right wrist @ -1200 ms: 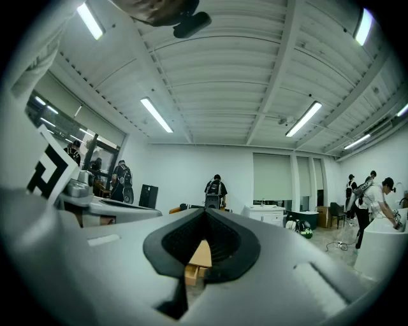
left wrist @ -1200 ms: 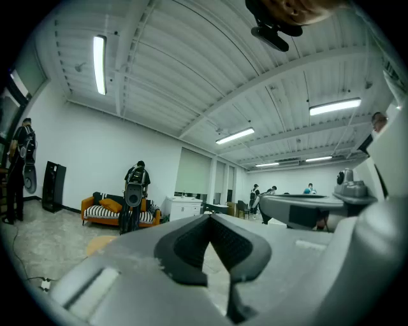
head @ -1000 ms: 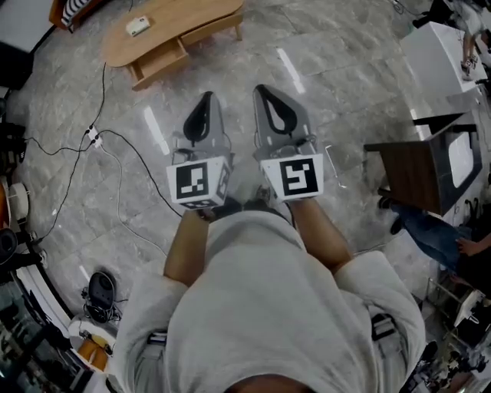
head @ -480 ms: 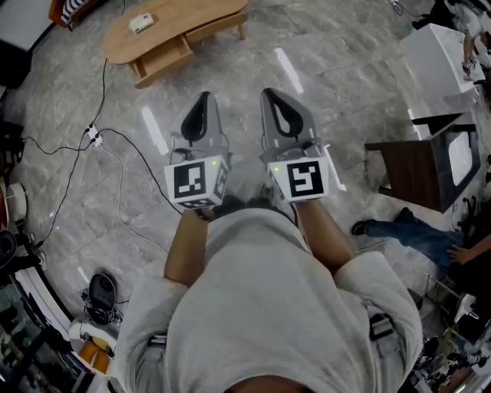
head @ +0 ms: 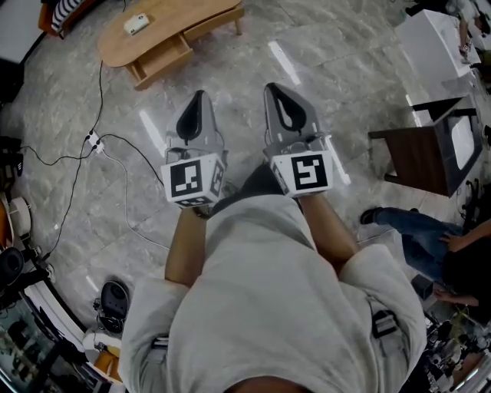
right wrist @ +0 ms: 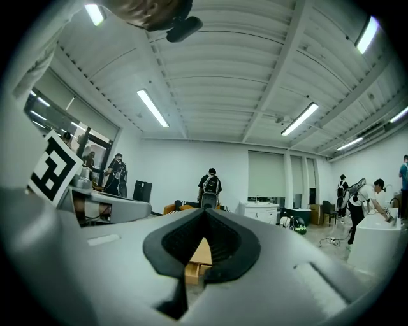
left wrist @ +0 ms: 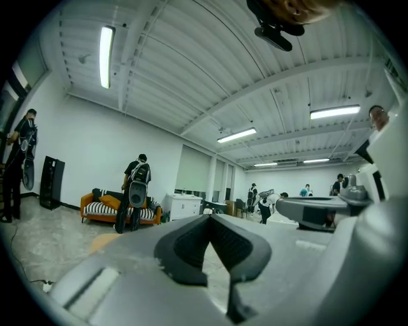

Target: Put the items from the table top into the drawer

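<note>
Grey marbled floor fills the head view, crossed by a thin black cable (head: 73, 180) that runs to a small white power strip (head: 92, 140). At the top left stands the low oval wooden desk (head: 184, 19), well apart from the person, with a small white boxy item (head: 136, 24) lying on its top and a wooden drawer (head: 163, 58) jutting out from under its near edge. The left grey claw (head: 198, 100) and the right grey claw (head: 278, 92) are held side by side in front of the person's pale sweatshirt (head: 261, 307), both pointing toward the desk, each with its black-and-white marker cube facing up; both are over bare floor and touch nothing. A dark brown cabinet (head: 418, 157) stands at the right, with a person's jeans-clad legs (head: 414, 230) just below it. From the left gripper view, the left claw's black-padded jaws are pressed together at the tips with nothing between them; beyond them a person with a backpack (left wrist: 136, 188) stands in front of an orange sofa with striped cushions (left wrist: 105, 207), beside a white cabinet (left wrist: 185, 205), under long ceiling lights. From the right gripper view, the right claw's jaws are likewise pressed together and hold nothing; through the gap behind their tips the wooden desk shows, far off, and the left claw's marker cube sits at the left edge.
</note>
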A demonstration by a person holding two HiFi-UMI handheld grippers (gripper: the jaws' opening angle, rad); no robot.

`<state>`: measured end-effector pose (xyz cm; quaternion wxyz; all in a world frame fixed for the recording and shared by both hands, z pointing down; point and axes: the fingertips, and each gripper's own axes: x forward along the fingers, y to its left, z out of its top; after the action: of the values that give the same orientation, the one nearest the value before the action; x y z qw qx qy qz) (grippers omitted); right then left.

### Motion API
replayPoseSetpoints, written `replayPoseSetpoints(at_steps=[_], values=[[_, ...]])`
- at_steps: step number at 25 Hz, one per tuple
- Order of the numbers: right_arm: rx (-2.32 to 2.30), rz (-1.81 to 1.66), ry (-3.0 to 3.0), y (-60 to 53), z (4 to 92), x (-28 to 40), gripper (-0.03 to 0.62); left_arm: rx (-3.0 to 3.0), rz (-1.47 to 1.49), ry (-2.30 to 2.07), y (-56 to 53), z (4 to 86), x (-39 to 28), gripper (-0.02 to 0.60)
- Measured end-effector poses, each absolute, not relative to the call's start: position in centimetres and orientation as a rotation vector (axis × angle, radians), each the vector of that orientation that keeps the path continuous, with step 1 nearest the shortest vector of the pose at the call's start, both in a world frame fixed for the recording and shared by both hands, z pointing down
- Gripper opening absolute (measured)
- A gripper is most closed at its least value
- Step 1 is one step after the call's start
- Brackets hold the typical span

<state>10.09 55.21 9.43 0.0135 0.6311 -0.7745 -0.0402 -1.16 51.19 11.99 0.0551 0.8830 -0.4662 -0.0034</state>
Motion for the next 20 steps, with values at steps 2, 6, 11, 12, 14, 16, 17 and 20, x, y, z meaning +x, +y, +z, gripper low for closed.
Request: replayPoseSetpoints(at_steps=[2,6,11,12,14,16,17,20], values=[[1.956,-0.130,-2.407,54.4,9.3,10.3,0.008,2.681,-0.019,-1.417,50.4,11.8,-0.9,0.020],[1.950,-0.138,-2.409,51.9,9.2,11.9,0.008,2.641,-0.016,-1.444,48.1,12.5,0.1,0.020],[1.879,-0.141,-2.457,46.0,10.1,14.0,0.008,2.583,0.001,-1.526,42.6,13.6,1.6,0.020],[1.859,-0.149,-2.473,44.6,10.1,14.5,0.008,2.573,0.005,-1.543,41.3,13.8,2.1,0.020],[1.811,-0.162,-2.505,41.6,10.1,15.5,0.008,2.551,0.008,-1.578,38.4,13.8,3.2,0.020],[1.773,-0.157,-2.534,38.7,10.2,16.7,0.006,2.533,0.006,-1.604,35.6,13.4,4.5,0.020],[1.757,-0.152,-2.545,37.3,10.2,17.3,0.007,2.532,0.010,-1.611,34.3,13.2,5.2,0.020],[1.720,-0.130,-2.570,33.4,10.3,18.8,0.006,2.519,0.031,-1.635,30.8,13.2,6.8,0.020]])
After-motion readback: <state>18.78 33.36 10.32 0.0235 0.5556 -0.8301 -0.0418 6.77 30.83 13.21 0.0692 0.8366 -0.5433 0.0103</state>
